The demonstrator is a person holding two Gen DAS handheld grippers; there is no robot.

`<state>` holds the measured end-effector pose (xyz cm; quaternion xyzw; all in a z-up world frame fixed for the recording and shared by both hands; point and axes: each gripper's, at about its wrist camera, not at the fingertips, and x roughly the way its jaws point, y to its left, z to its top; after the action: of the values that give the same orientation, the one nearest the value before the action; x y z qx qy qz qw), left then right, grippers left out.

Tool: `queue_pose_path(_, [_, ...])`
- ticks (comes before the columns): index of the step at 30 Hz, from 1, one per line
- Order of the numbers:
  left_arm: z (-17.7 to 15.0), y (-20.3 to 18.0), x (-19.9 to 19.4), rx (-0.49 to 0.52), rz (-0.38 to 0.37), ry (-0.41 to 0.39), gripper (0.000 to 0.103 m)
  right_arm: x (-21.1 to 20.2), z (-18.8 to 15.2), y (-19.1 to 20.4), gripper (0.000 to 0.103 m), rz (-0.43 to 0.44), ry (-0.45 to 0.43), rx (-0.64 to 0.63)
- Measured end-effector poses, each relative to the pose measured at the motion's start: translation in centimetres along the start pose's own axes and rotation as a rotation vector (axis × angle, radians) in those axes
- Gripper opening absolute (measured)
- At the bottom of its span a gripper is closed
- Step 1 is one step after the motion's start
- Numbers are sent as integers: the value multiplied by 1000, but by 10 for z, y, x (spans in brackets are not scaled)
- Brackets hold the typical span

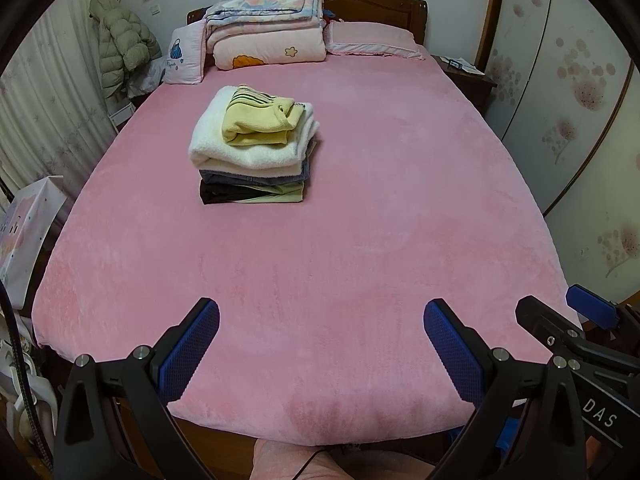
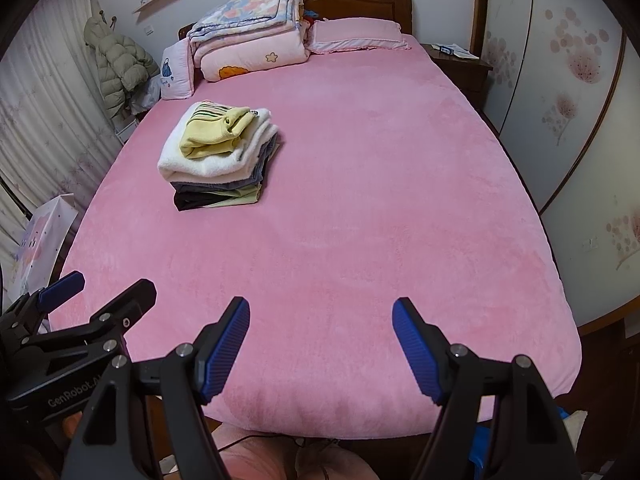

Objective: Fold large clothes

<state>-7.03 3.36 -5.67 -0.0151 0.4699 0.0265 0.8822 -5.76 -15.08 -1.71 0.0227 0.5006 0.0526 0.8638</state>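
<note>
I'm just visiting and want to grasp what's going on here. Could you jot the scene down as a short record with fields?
Place: bedroom, bed with fuzzy pink cover
Pile: stack of folded clothes on the cover, toward the headboard
Top of pile: pale yellow folded garment with striped edge
Beneath it: thick white fleecy folded garment, then darker folded pieces
By headboard: folded floral quilts, pink pillow
Left gripper: jaws open, nothing between them
Right gripper: jaws open, nothing between them
Unfolded clothes: none in view

Dim, even indoor light, soft shadows, sharp centre, edges bent, corners perhaps vignetted.
</note>
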Motion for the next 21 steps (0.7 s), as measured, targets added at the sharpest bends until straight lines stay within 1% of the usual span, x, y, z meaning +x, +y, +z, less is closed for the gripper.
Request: queue_pose_path(21, [1,1,5,3,-3,13,102,6,1,-4,74,2,12,8])
